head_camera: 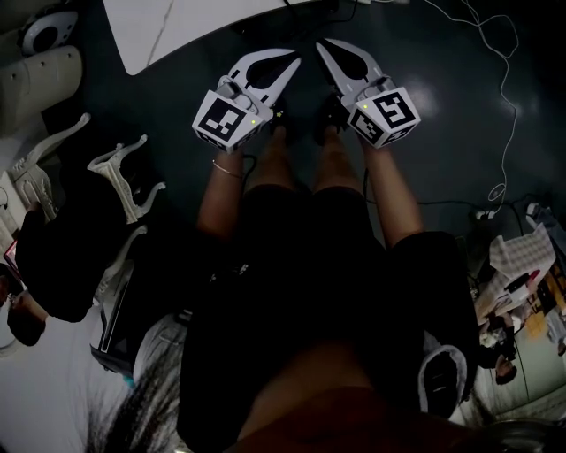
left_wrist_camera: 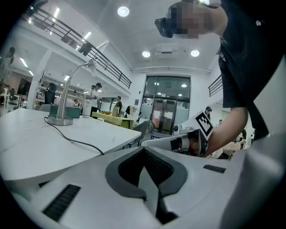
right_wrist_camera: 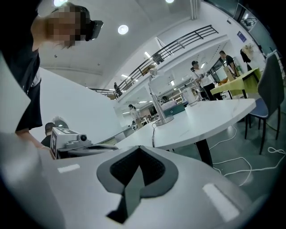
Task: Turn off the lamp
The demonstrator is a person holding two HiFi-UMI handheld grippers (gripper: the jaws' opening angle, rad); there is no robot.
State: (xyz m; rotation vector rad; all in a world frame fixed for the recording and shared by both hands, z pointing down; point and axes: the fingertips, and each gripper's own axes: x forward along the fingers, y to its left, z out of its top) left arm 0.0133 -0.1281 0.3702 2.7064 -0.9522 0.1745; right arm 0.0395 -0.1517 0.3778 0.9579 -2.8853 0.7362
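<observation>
While the person looked down, both claws were held side by side in front of their legs (head_camera: 274,164) over the dark floor (head_camera: 442,133), tips pointing toward the edge of the white counter (head_camera: 177,31). So the left claw (left_wrist_camera: 144,156) was fully closed, dark pads pressed together with nothing between them. Same deal with the right claw (right_wrist_camera: 139,154): jaws together, empty. From each claw's own camera you could see the other one just beside it, marker cube (left_wrist_camera: 203,123) and all.

The lamp (left_wrist_camera: 67,95) was sitting up on the counter, well apart from both claws. It had a round silver base, a thin upright stem and a head bent over at the top. A dark cable (left_wrist_camera: 78,141) ran from the base across the counter top toward the near edge. Nobody could've told from any view whether the lamp was lit, since the ceiling lights (left_wrist_camera: 123,11) were bright all around it. A few people (left_wrist_camera: 96,96) were standing in the background beyond the counter, and a thin white cord (head_camera: 506,97) lay looped on the floor off to the right.
</observation>
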